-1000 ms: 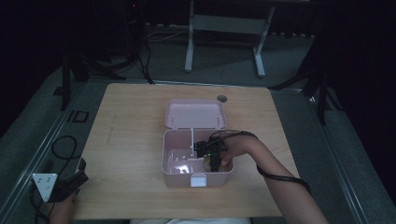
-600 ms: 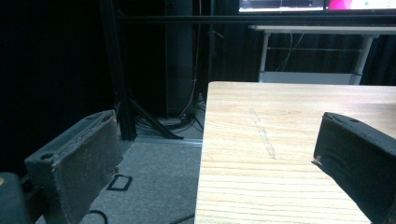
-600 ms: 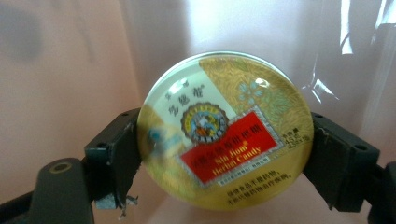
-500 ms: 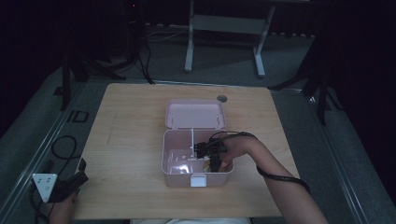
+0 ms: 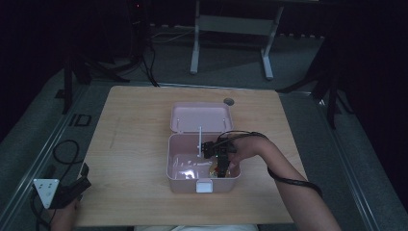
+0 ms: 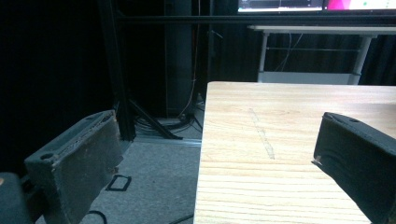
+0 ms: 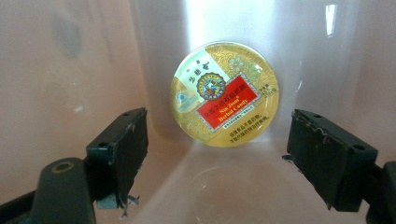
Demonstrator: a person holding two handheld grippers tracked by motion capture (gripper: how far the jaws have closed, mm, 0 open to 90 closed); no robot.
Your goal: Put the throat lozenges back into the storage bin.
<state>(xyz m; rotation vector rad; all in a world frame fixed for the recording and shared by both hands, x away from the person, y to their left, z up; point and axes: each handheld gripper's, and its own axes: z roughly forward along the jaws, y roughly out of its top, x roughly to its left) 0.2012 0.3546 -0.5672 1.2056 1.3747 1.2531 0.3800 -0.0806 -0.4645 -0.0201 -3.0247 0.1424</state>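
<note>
The right gripper [image 5: 222,166] is lowered inside the open pink box [image 5: 173,163], which sits near the middle of the wooden table [image 5: 134,144] with its lid [image 5: 199,117] folded back flat behind it. In the right gripper view its two black jaws stand wide apart with nothing between them, and a round gold candy tin [image 7: 224,94] with a red label lies on the box floor just ahead of them, close against the box wall. The tin touches neither jaw. In the high view the tin is hard to make out beneath the gripper.

The left gripper [image 5: 65,192] is held well apart from the box, at the near left corner of the table, partly past its edge. In the left gripper view its jaws are spread and empty, one over the floor and one over the bare tabletop
</note>
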